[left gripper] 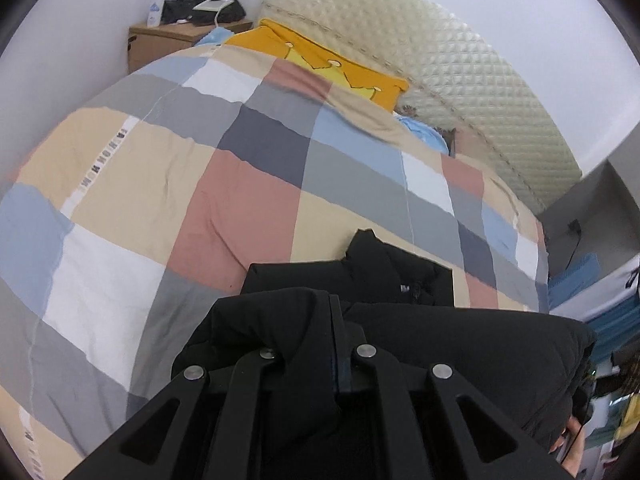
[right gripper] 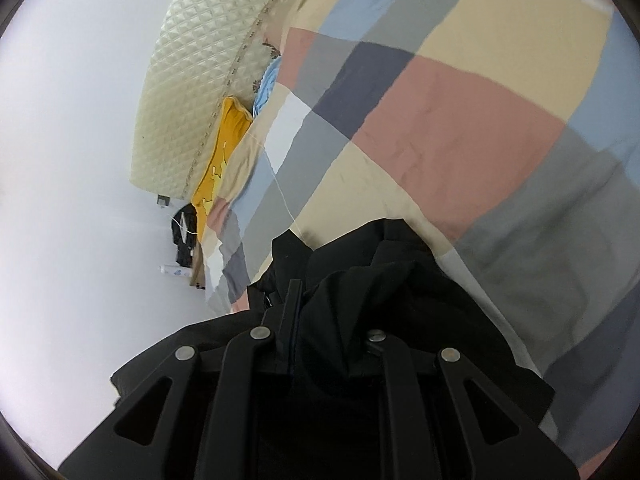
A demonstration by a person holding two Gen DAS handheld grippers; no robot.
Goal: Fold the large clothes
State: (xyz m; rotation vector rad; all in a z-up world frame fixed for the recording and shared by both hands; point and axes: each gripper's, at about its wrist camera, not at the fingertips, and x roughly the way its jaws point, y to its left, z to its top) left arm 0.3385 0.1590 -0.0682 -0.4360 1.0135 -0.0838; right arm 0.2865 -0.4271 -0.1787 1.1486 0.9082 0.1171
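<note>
A large black padded jacket (left gripper: 460, 344) lies partly on the checked quilt (left gripper: 160, 184) of a bed, its far part with the collar (left gripper: 372, 256) resting on the cover. My left gripper (left gripper: 334, 320) is shut on a fold of the jacket and holds it lifted above the bed. In the right wrist view my right gripper (right gripper: 298, 304) is shut on another bunched edge of the same black jacket (right gripper: 380, 276), lifted over the quilt (right gripper: 460, 128). Fabric drapes over both grippers and hides the fingertips.
A quilted cream headboard (left gripper: 460, 64) and an orange pillow (left gripper: 320, 56) lie at the bed's far end. A wooden nightstand (left gripper: 168, 40) with a black bag stands by the white wall. Shelves and clutter (left gripper: 600, 320) sit at the right edge.
</note>
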